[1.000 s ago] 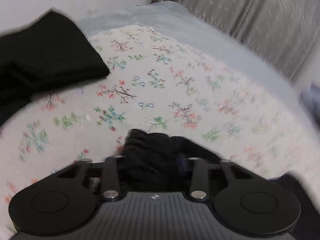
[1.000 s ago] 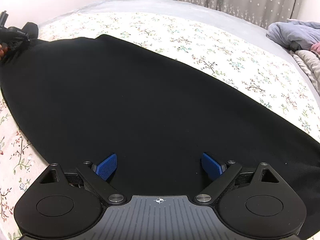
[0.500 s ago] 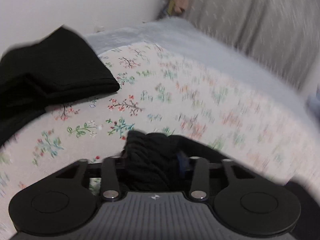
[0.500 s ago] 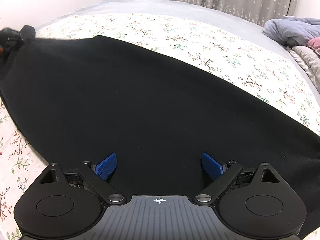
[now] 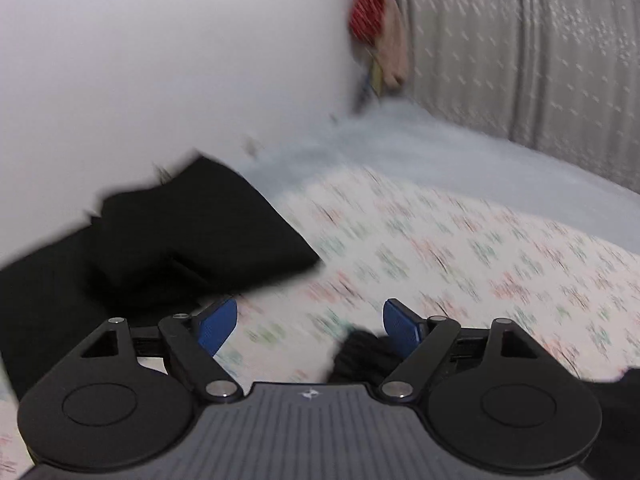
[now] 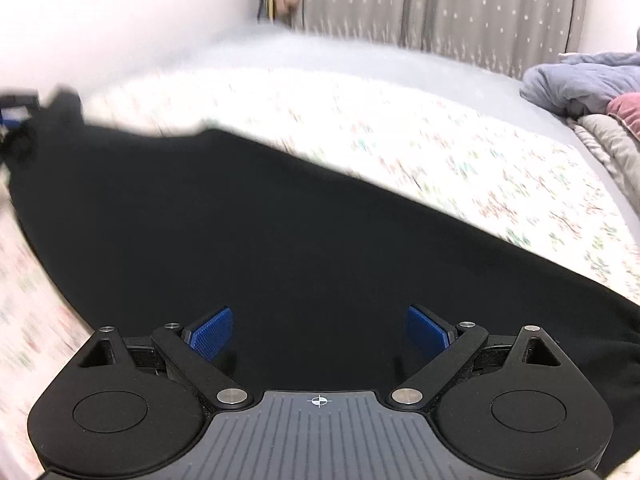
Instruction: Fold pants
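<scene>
Black pants (image 6: 280,248) lie spread flat across the flowered bedsheet (image 6: 500,160), reaching toward the wall-side edge of the bed. The right gripper (image 6: 319,334) hovers over them with its blue pads (image 6: 210,334) wide apart, pressing on nothing. The left gripper (image 5: 310,326) is opening its jaws; a bunched bit of the black cloth sits just beside the right-hand pad (image 5: 400,330), no longer squeezed. Another dark folded garment (image 5: 192,240) rests near the wall (image 5: 160,60).

Left hand-held gripper (image 5: 310,326) jaws opening, black pants (image 5: 360,354) bunched beside right pad, floral sheet (image 5: 460,264) below.
</scene>
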A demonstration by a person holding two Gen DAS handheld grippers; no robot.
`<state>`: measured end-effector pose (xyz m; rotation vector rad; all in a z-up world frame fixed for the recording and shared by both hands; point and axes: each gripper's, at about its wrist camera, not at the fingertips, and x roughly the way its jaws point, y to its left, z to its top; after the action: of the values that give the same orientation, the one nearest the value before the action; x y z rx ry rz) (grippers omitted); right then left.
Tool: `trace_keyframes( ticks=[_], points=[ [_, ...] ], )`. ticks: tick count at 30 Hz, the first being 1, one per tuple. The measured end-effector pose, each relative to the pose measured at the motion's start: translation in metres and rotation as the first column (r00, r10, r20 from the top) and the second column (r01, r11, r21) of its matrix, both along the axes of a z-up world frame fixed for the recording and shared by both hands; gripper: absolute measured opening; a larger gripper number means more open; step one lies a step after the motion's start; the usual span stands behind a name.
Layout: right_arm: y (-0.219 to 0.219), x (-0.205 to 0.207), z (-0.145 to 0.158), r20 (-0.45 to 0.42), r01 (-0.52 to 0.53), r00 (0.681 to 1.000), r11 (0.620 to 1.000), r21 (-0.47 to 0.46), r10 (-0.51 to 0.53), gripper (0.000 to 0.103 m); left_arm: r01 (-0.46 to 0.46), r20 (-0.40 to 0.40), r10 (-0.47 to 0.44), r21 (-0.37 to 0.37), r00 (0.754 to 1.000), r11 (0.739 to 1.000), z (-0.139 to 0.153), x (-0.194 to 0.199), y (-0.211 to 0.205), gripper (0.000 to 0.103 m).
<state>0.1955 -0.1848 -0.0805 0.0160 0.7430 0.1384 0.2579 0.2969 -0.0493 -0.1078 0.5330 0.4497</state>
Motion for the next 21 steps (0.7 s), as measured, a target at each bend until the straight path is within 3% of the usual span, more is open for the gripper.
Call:
trace_keyframes(
  ticks=[2, 4, 7, 11, 15, 16, 18, 21],
  points=[
    [0.004, -0.003, 0.005, 0.019, -0.023, 1.0, 0.998, 0.063, 0.022, 0.095, 0.06, 0.046, -0.058, -0.043, 0.997, 0.997, 0.012, -0.013, -0.006, 0.083],
    [0.014, -0.003, 0.001, 0.004, -0.061, 0.998, 0.995, 0.079, 0.061, 0.093, 0.198, 0.055, -0.194, -0.083, 0.979, 0.977, 0.016, -0.024, -0.028, 0.083],
    [0.031, -0.001, -0.013, -0.043, -0.094, 0.994, 0.995, 0.035, 0.096, 0.09, 0.365, 0.011, -0.365, -0.074, 0.931, 0.928, 0.006, -0.035, -0.079, 0.083],
    [0.034, -0.001, -0.034, -0.085, -0.091, 0.992, 0.996, 0.0, 0.09, 0.09, 0.495, -0.1, -0.501, -0.082, 0.86, 0.865, -0.03, -0.041, -0.139, 0.083],
    [0.024, -0.009, -0.034, -0.078, -0.076, 0.994, 0.997, 0.008, 0.076, 0.09, 0.475, -0.239, -0.491, -0.124, 0.838, 0.871, -0.071, -0.042, -0.156, 0.083],
    [0.019, -0.012, -0.034, -0.078, -0.073, 0.994, 0.997, 0.009, 0.073, 0.09, 0.451, -0.279, -0.466, -0.118, 0.84, 0.885, -0.08, -0.04, -0.153, 0.084],
    [0.006, -0.017, -0.035, -0.083, -0.051, 0.995, 0.999, 0.017, 0.052, 0.09, 0.41, -0.275, -0.425, -0.113, 0.862, 0.905, -0.088, -0.038, -0.139, 0.095],
    [-0.017, -0.025, -0.038, -0.089, -0.01, 0.996, 1.0, 0.026, 0.012, 0.09, 0.36, -0.278, -0.387, -0.144, 0.879, 0.922, -0.088, -0.036, -0.118, 0.095]
  ],
)
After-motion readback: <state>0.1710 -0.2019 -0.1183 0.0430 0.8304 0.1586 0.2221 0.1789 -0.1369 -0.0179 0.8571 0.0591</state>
